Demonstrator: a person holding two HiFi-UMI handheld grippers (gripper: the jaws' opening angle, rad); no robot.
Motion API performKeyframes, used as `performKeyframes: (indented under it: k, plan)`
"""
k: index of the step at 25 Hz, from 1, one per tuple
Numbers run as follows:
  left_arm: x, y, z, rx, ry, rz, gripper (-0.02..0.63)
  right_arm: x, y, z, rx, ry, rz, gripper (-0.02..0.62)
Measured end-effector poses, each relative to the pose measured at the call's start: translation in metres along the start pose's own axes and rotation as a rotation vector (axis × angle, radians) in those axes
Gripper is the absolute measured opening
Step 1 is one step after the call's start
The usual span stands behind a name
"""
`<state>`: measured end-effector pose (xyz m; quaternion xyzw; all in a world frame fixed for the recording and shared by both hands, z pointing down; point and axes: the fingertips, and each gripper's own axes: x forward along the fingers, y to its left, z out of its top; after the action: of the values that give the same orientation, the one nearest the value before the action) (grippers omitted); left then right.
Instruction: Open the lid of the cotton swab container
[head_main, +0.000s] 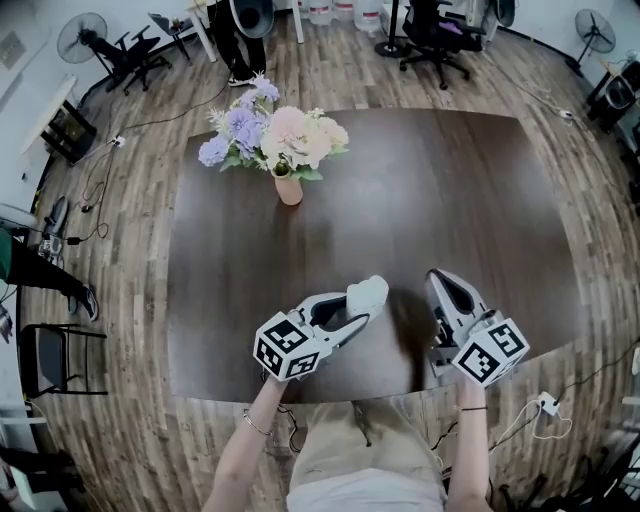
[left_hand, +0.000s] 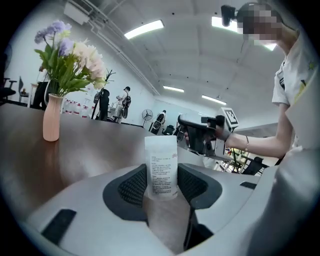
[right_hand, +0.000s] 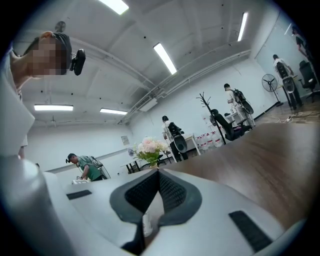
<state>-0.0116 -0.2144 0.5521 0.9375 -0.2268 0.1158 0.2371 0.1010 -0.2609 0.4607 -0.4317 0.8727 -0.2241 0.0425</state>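
Observation:
The cotton swab container (head_main: 372, 291) is a small white tub with a printed label, standing upright near the front of the dark table (head_main: 460, 180). My left gripper (head_main: 360, 312) reaches in from the left. In the left gripper view its dark pads (left_hand: 132, 187) lie against both sides of the container (left_hand: 161, 167), whose top is closed. My right gripper (head_main: 440, 284) sits just right of the container, apart from it. In the right gripper view its jaws (right_hand: 158, 187) are pressed together with nothing gripped.
A pink vase of flowers (head_main: 287, 185) stands at the table's far left. The table's front edge runs right behind both grippers. Office chairs (head_main: 435, 35), fans and a standing person (head_main: 240, 40) are on the wooden floor beyond.

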Motion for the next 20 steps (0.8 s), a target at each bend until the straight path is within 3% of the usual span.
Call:
performKeyframes:
  k: [3, 15, 20]
  plan:
    - [-0.009, -0.014, 0.02, -0.014, -0.057, -0.02, 0.204, 0.003, 0.01, 0.011, -0.006, 0.001, 0.092, 0.021]
    - [-0.067, -0.075, 0.098, -0.033, -0.216, -0.111, 0.202, -0.01, 0.091, 0.085, 0.058, 0.042, 0.65, 0.023]
    - [-0.084, -0.094, 0.118, -0.014, -0.239, -0.149, 0.202, -0.007, 0.12, 0.094, 0.03, 0.123, 0.785, 0.054]
